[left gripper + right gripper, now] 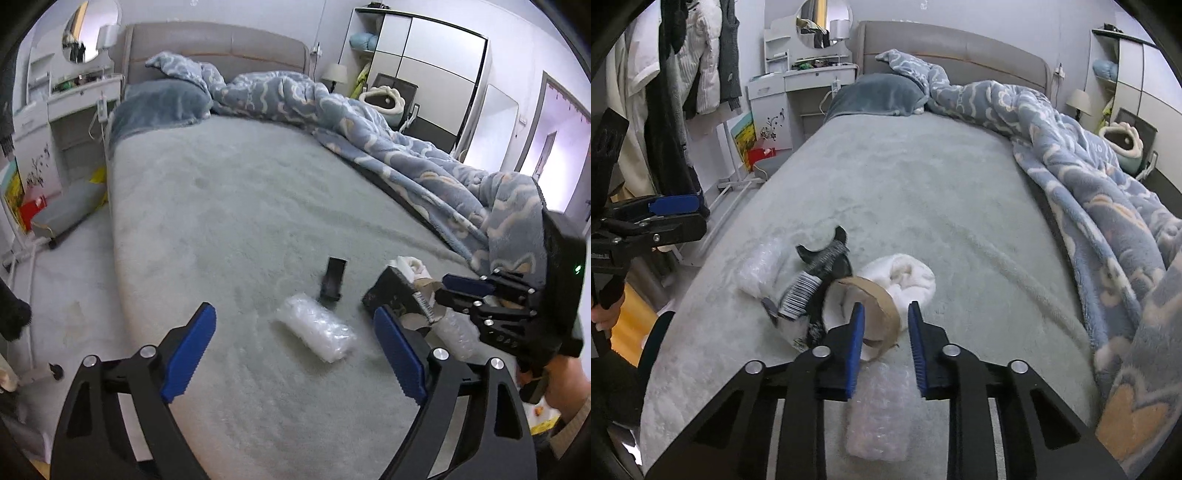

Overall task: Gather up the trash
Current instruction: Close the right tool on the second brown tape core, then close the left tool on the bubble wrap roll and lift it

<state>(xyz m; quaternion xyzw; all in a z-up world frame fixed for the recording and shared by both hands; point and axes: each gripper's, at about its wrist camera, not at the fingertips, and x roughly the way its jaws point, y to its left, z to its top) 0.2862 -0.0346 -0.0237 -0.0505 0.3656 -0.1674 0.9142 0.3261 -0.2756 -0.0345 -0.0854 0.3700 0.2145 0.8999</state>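
R gripper (886,310) sits low over the trash pile, jaws narrowed to a slim gap w/ the near wall of the brown cardboard tape ring (875,295) between them. A sliver of space shows by the right pad, so prob. not pinching yet; reads as the set-up for a pinch on the thin wall, since the whole hoop is too wide to span. Directly under this tool lies a flat clear bubble-wrap packet (879,413), untouched.

L gripper (295,332) hangs w/ jaws spread wide, nothing between the pads, lined up over a clear bubble-wrap roll (314,332). Wide spread suits it: the roll is fat and soft, needs a broad bite across its short side.

Just left of the ring, touching it, is black crumpled packaging w/ a barcode label (803,295); behind the ring, a white crumpled cloth or tissue wad (905,273). A small black open tray (334,280) lies just past the roll, apart from it. All the trash is bunched at the foot of the bed on the pale grey-green fleece sheet (923,184), so both tools can work w/o a long reach.

Further back: blue cloud-print quilt (1089,177) pushed to one side, leaving the sheet bare, then a blue-grey pillow (875,94) and padded grey headboard (960,48). No bin or bag in view, so drop-off spot unknown.
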